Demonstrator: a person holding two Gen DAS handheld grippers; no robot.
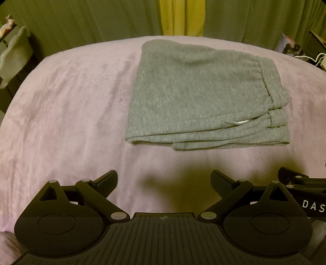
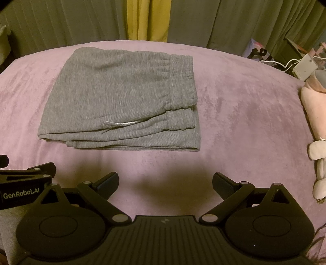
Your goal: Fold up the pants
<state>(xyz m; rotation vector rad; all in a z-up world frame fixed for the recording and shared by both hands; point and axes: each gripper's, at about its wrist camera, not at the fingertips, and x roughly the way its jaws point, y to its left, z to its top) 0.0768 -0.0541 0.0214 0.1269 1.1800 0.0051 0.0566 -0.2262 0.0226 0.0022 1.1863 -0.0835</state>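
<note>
The grey sweatpants (image 1: 195,95) lie folded into a flat stack of layers on the pink blanket (image 1: 61,114), waistband to the right, a white drawstring showing at the front. In the right wrist view the pants (image 2: 120,102) sit left of centre. My left gripper (image 1: 164,181) is open and empty, held well short of the pants' near edge. My right gripper (image 2: 165,182) is open and empty too, at the same distance. Each gripper shows at the other view's edge: the right gripper (image 1: 301,183), the left gripper (image 2: 28,175).
The blanket (image 2: 244,114) covers a bed. Green and yellow curtains (image 1: 173,16) hang behind. A plush toy (image 2: 317,163) and a pink pillow (image 2: 313,102) lie at the right edge. A white box with cables (image 2: 303,67) stands back right.
</note>
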